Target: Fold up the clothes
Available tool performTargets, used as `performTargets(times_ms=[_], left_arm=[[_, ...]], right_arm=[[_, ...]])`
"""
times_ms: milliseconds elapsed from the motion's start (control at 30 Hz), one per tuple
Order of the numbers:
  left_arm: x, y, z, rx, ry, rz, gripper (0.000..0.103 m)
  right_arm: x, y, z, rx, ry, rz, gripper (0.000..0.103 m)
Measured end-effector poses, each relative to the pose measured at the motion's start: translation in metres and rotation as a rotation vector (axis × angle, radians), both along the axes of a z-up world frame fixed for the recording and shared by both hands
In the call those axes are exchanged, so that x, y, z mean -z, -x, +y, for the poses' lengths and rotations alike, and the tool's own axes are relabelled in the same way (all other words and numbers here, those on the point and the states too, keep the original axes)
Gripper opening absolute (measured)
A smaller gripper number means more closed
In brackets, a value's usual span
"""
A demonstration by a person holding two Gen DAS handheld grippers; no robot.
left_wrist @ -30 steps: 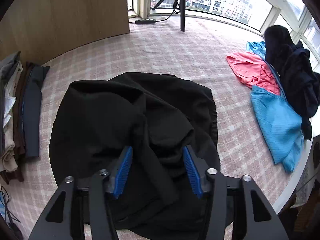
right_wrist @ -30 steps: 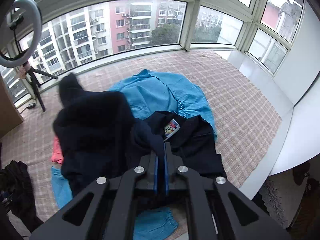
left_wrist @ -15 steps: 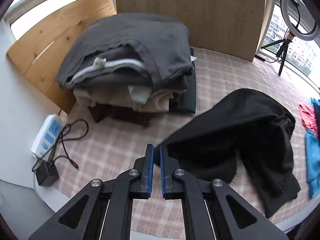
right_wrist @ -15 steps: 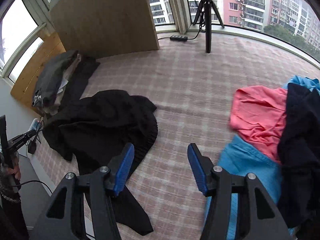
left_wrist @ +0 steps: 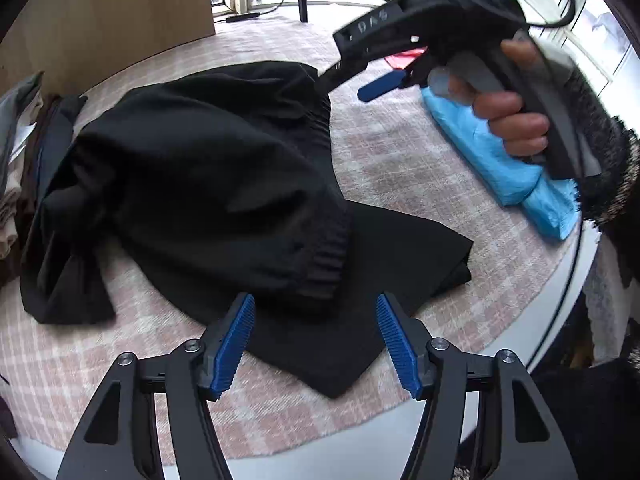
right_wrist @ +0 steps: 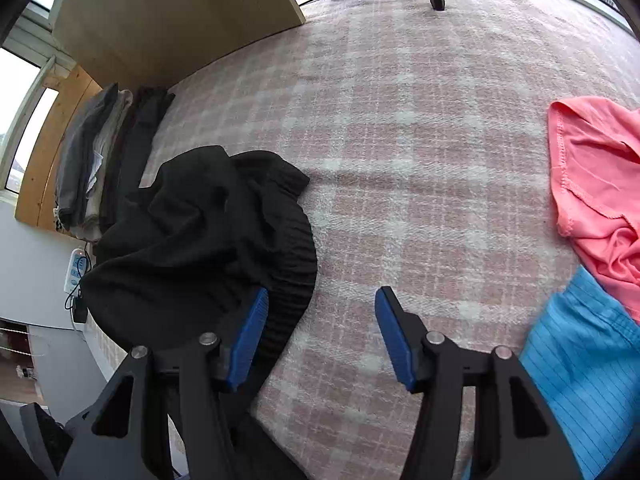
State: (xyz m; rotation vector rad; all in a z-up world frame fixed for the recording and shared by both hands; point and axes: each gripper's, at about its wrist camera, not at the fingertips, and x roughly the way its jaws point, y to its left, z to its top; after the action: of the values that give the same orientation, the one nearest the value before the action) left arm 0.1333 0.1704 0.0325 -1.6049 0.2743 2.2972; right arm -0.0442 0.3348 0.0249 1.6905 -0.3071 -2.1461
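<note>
While the left gripper (left_wrist: 316,340) hangs spread over the black garment (left_wrist: 208,184) near the table's (left_wrist: 400,168) front edge, its view alone shows a hand (left_wrist: 508,116) holding the right gripper (right_wrist: 320,336), also spread. Only the right view shows the pink cloth (right_wrist: 592,176).

Soft window daylight; fisheye-warped edges; right hand (left_wrist: 508,108) motion-blurred.

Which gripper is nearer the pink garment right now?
Right. The right gripper hangs open over the blanket, the pink garment just off its right side. The left gripper sits over the black garment.
</note>
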Motion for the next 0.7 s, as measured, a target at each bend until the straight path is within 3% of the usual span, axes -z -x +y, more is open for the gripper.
performTargets(times_ms=[67,100,167,233,300,433,633,700], left_arm=[[0.007,0.011,0.002,-0.047,0.048,0.0,0.055],[0.006,0.015,-0.002,-0.072,0.04,-0.002,0.039],[-0.003,0.023,-0.014,-0.12,-0.016,0.004,0.027],[-0.023,0.026,-0.033,-0.16,-0.106,0.041,0.025],[-0.046,0.027,-0.055,-0.221,-0.105,0.106,0.019],[-0.088,0.029,-0.111,-0.364,-0.152,0.186,0.018],[-0.125,0.032,-0.188,-0.529,-0.147,0.267,0.015],[-0.131,0.032,-0.205,-0.567,-0.152,0.281,0.015]], right_arm=[[-0.007,-0.003,0.01,-0.003,0.004,0.024,0.055],[-0.01,-0.005,0.015,-0.006,0.008,0.037,0.055],[-0.016,-0.007,0.025,-0.015,0.018,0.063,0.055],[-0.02,-0.008,0.03,-0.034,0.02,0.092,0.055],[-0.018,-0.003,0.028,-0.056,0.007,0.117,0.055],[-0.019,-0.005,0.005,-0.175,-0.036,0.194,0.055],[-0.021,-0.014,-0.045,-0.382,-0.16,0.361,0.055],[-0.022,-0.011,-0.063,-0.43,-0.155,0.386,0.055]])
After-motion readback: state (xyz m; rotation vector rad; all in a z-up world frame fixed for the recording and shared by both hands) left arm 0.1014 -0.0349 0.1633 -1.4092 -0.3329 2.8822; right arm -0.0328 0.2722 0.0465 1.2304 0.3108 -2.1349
